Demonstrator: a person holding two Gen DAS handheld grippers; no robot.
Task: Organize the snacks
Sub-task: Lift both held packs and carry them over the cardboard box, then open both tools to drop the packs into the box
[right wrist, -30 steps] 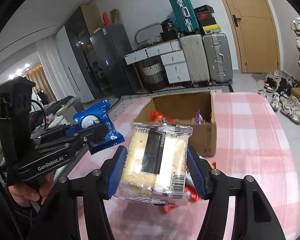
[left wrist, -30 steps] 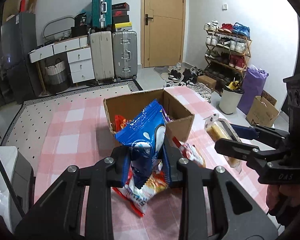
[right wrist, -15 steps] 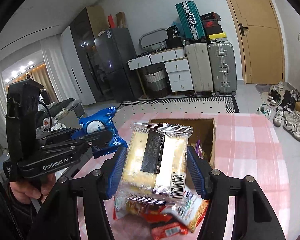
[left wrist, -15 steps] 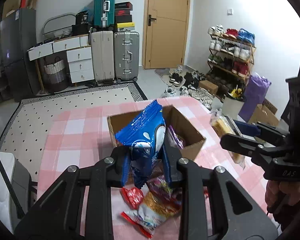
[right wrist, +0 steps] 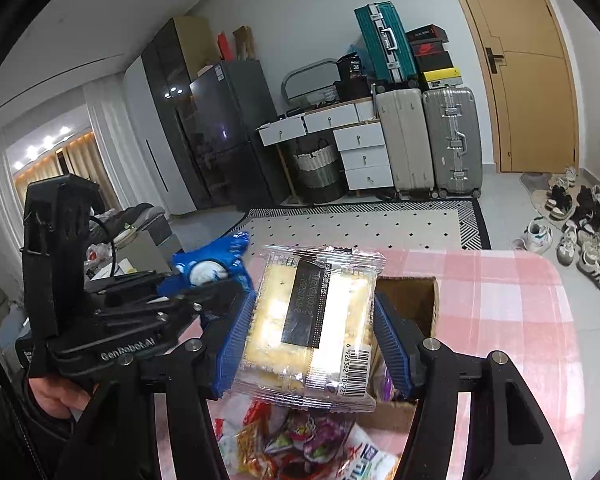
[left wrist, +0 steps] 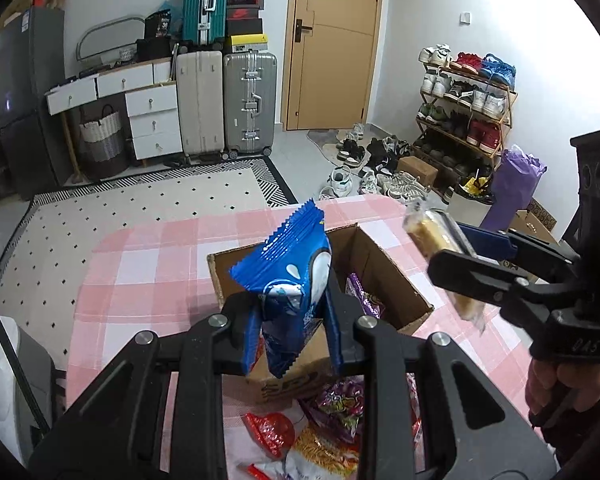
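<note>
My left gripper [left wrist: 292, 336] is shut on a blue cookie packet [left wrist: 290, 276], held upright in front of the open cardboard box [left wrist: 384, 280]. My right gripper [right wrist: 314, 336] is shut on a clear cracker pack [right wrist: 312, 320] with a black label and barcode. In the left wrist view the right gripper [left wrist: 456, 264] and its cracker pack [left wrist: 432, 232] hover at the box's right. In the right wrist view the left gripper [right wrist: 208, 284] and blue packet [right wrist: 212, 264] sit to the left. A purple snack [left wrist: 360, 292] lies inside the box. Loose snack bags [left wrist: 332, 420] lie before the box.
The box stands on a table with a pink checked cloth [left wrist: 148, 280]. A hand [left wrist: 552, 384] holds the right tool, another hand [right wrist: 56, 396] the left. Beyond the table are a patterned rug [left wrist: 140, 208], suitcases [left wrist: 248, 104], drawers and a shoe rack [left wrist: 464, 104].
Both grippers have pulled back and risen with their packs still held. The box now looks farther off and more loose snack bags show below the jaws.
</note>
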